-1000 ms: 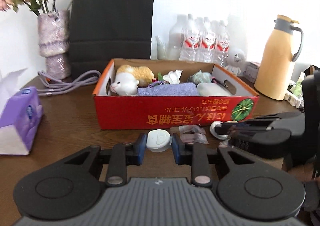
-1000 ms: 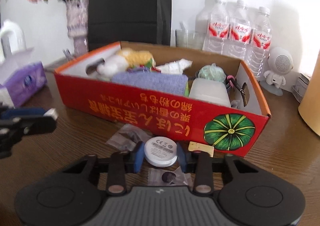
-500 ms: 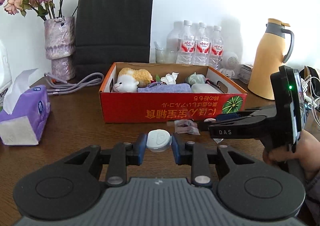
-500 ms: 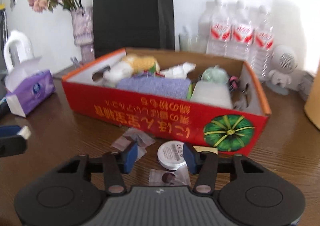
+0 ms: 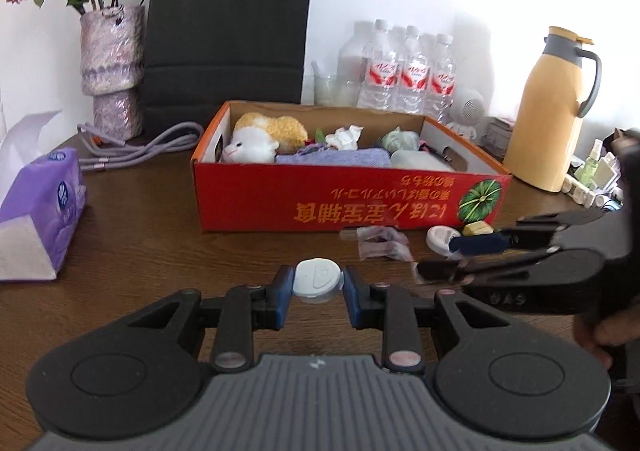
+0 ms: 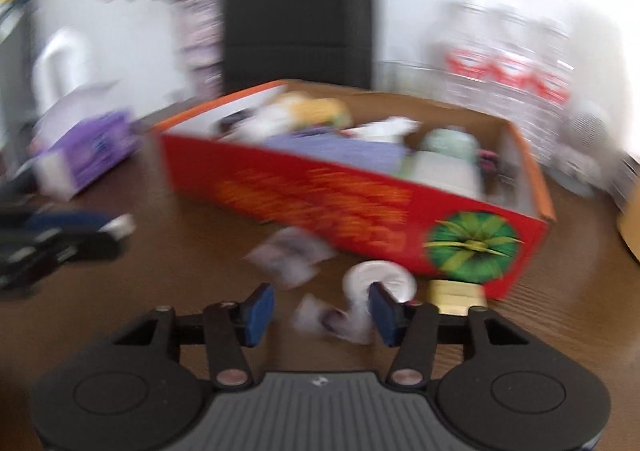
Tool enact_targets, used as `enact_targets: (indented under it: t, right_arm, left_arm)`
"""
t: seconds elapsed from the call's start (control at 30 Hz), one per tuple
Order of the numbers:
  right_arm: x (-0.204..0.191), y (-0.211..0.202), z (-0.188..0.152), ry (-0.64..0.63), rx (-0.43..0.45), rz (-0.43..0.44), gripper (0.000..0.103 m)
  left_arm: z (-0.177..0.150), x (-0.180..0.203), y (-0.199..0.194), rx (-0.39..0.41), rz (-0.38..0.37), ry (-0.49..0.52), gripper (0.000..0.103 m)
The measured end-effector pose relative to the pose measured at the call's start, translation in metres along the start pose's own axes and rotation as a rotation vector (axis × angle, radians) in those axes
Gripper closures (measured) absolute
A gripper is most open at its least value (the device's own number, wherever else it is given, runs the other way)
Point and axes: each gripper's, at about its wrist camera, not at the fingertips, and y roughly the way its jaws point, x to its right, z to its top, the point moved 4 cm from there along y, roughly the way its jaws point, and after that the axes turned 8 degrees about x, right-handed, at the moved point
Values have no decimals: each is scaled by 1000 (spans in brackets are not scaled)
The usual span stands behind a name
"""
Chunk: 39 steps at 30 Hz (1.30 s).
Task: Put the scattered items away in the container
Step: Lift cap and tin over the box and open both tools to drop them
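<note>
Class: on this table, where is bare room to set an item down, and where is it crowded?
Bare wood lies between the tissue box and the red box. Crowded: in front of the red box, with wrappers, a white disc and the right gripper.

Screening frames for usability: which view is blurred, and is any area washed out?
Right wrist view: heavy motion blur everywhere, smearing the print on the red box and the labels on the water bottles; only the camera's own mount looks sharp. Left wrist view: sharp, except the blurred right claw; wall behind the yellow jug is overexposed.
</note>
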Motion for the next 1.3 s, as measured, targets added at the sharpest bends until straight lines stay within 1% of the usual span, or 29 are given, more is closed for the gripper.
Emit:
enact_targets:
  t: [0.07,0.1,0.17,0.2,0.23,0.3,0.33,0.4,0.5,0.63,0.7,0.77,0.87,0.97,1.07,1.13,1.23,1.3]
  right_arm:
    - [8,-3,6,31,49,-60,62]
    - [14,-1,8,46,46,-81,61]
    - [22,11,5,57,-2,-109,61]
    - [24,17,2,57,-30,-120,59]
    - [25,22,-1,52,-42,-131,58]
    - [26,22,-1,76,-32,-122,56]
    - [25,23,-1,77,-30,-115,58]
    - [22,24,-1,83,-20,-106,65]
    - [15,21,0,87,-23,-140,65]
    - [-10,-21,8,80,74,-197,65]
    - [-30,-51,4,82,136,-196,65]
    - [-50,-82,-8,69,188,-190,65]
    - [-76,-123,-31,61,246,-177,65]
    - [-91,-153,-48,43,285,-217,65]
    - [-93,-166,-48,44,331,-219,65]
    - [-89,-164,-43,64,333,-217,65]
    - [-77,-160,-24,83,355,-228,65]
    - [-64,-159,0,96,409,-232,65]
  left_arm:
    - [0,-3,1,-4,2,-9,75]
    - [0,-4,2,-4,2,-11,75]
    - [1,-4,3,-5,0,-8,75]
    - [0,-4,4,-5,-1,-4,75]
    - [0,-4,5,-6,-1,-1,75]
    - [-1,-3,7,-10,-3,1,75]
    - [-2,-3,9,-14,-2,3,75]
    - [-2,-1,9,-15,9,8,75]
    - [2,0,2,22,41,22,75]
    - [7,2,-14,72,125,36,75]
    - [7,7,-31,103,159,23,75]
    - [2,14,-57,145,192,-7,75]
    - [-16,29,-95,177,204,8,75]
    - [-30,35,-116,163,211,20,75]
    - [-31,32,-119,163,229,29,75]
    - [-25,30,-117,180,234,25,75]
    - [-1,25,-109,236,208,20,75]
    - [28,21,-96,289,201,43,75]
